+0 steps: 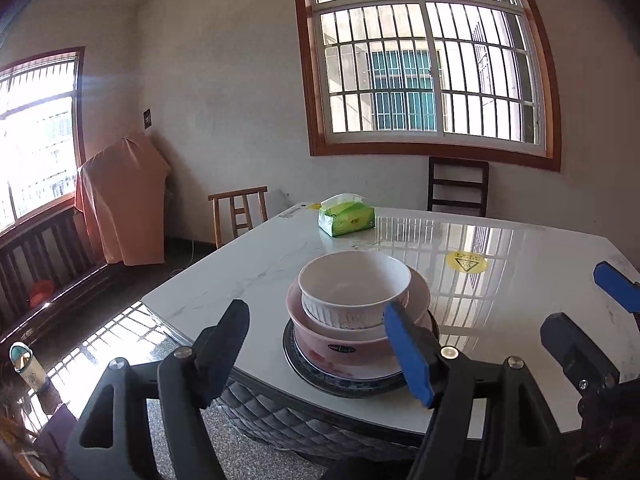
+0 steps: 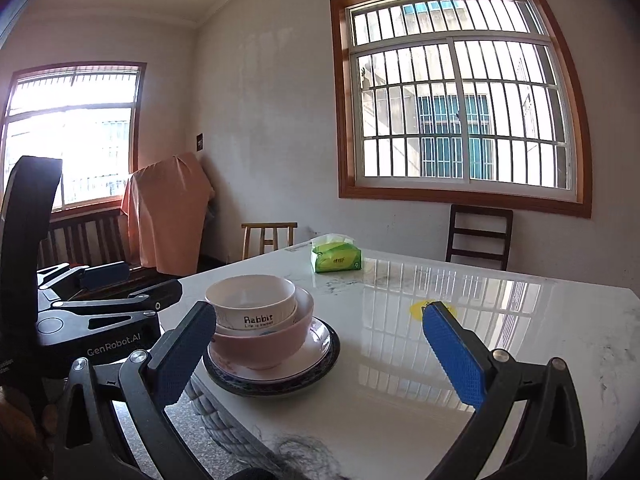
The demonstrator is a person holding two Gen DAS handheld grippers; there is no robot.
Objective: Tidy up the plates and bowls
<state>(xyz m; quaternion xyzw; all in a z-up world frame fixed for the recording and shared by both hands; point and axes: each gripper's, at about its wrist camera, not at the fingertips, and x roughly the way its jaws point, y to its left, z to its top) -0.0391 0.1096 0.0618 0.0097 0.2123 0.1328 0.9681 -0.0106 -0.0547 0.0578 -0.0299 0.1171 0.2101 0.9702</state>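
Left wrist view: left tongs [image 1: 320,354] wide open, holding nothing, hovering just short of the stack of dishes. Stack sits on the counter [image 1: 520,320] near its front-left corner: white bowl [image 1: 354,286] on top, nested in pink bowl [image 1: 340,338], which sits on a pale plate [image 2: 316,344], w/ a dark-rimmed plate [image 1: 344,384] at the bottom, touching the counter. Blue pad of one finger overlaps the stack's right side in this view; can't tell if touching. Black finger is left of the stack, apart from it. Right tongs [image 1: 592,312] show at the far right of the stack, off to the side.

Right wrist view: right tongs [image 2: 316,354] also spread wide, empty, w/ the stack just inside the left finger and bare counter between the rest. White bowl reads "Rabbit" on its side. Left tongs' body is left of the stack, beyond the counter edge.

Green tissue pack [image 1: 346,216] lies behind the stack, well apart, near the far edge. Yellow sticker [image 1: 466,262] is right-rear of the stack. Dark chair [image 1: 458,186] and light wood chair [image 1: 240,212] stand behind the counter; window [image 1: 428,64] above
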